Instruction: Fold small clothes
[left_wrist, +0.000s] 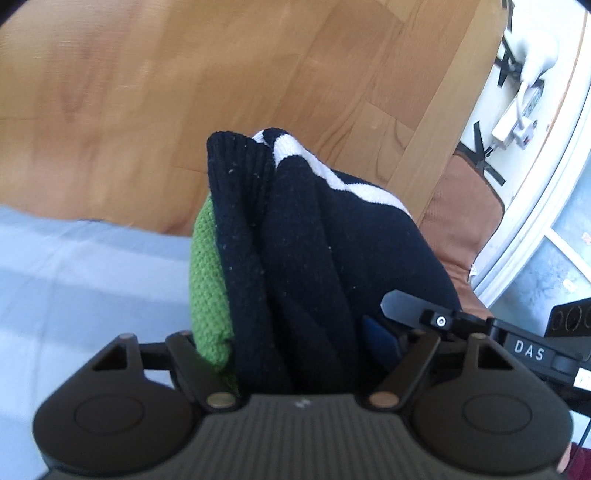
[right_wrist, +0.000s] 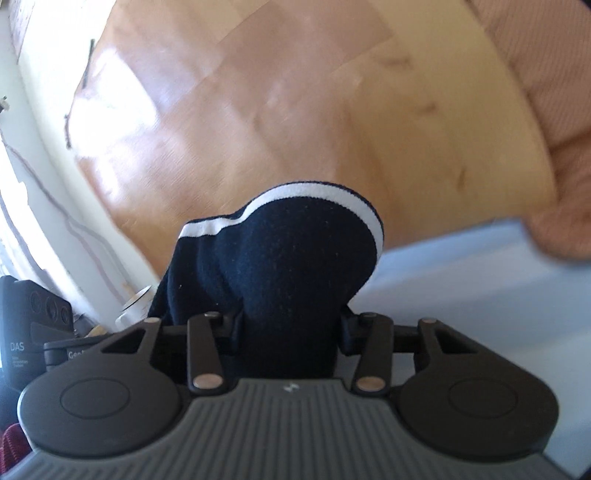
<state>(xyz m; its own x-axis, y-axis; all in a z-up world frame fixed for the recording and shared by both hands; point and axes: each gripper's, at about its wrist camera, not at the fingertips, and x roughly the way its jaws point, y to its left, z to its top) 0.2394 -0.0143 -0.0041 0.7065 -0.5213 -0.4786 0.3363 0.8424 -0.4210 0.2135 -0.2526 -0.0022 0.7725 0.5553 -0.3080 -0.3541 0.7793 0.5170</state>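
Left gripper (left_wrist: 295, 354) clamped on bunched navy knit garment (left_wrist: 295, 236), green panel (left_wrist: 208, 280) showing; right gripper (right_wrist: 288, 332) pinching the same garment's white-striped edge. Lifted above pale blue sheet (left_wrist: 74, 266). Beyond, wooden floor (left_wrist: 221, 74). Risk: bulky folds slipping out, bunching unevenly.
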